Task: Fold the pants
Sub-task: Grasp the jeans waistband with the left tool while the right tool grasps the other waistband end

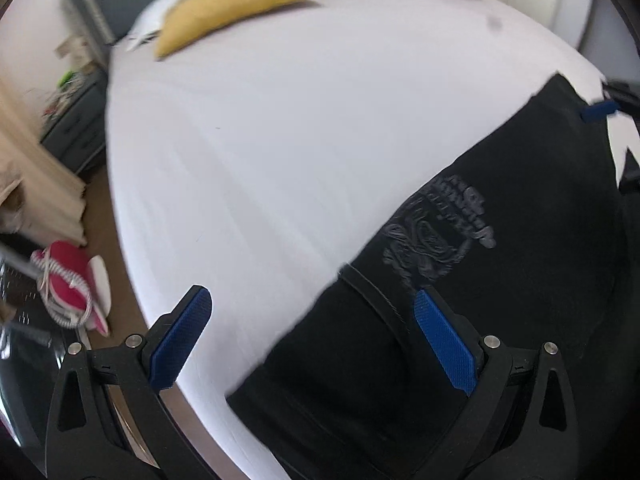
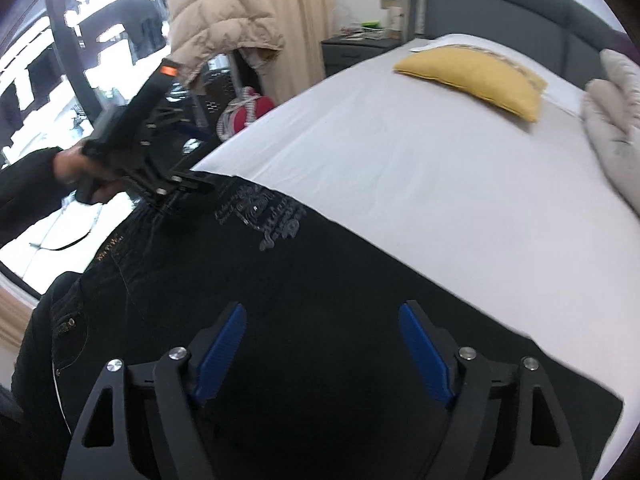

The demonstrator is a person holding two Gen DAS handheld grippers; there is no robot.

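Black pants (image 1: 460, 320) with a grey embroidered print lie along the near edge of a white bed (image 1: 280, 140); they also show in the right wrist view (image 2: 300, 300). My left gripper (image 1: 312, 332) is open, hovering over the pants' edge near the waist end. It also shows in the right wrist view (image 2: 188, 184), held by a hand at the pants' far-left end. My right gripper (image 2: 322, 344) is open above the pants' middle, holding nothing. One blue pad of it shows in the left wrist view (image 1: 598, 111) at the pants' far end.
A yellow cushion (image 2: 476, 80) and a pale grey pillow (image 2: 616, 120) lie at the head of the bed. A dark nightstand (image 2: 352, 50), a beige puffer jacket (image 2: 224, 16), curtains and red-and-white shoes (image 1: 72, 284) stand beside the bed on the floor side.
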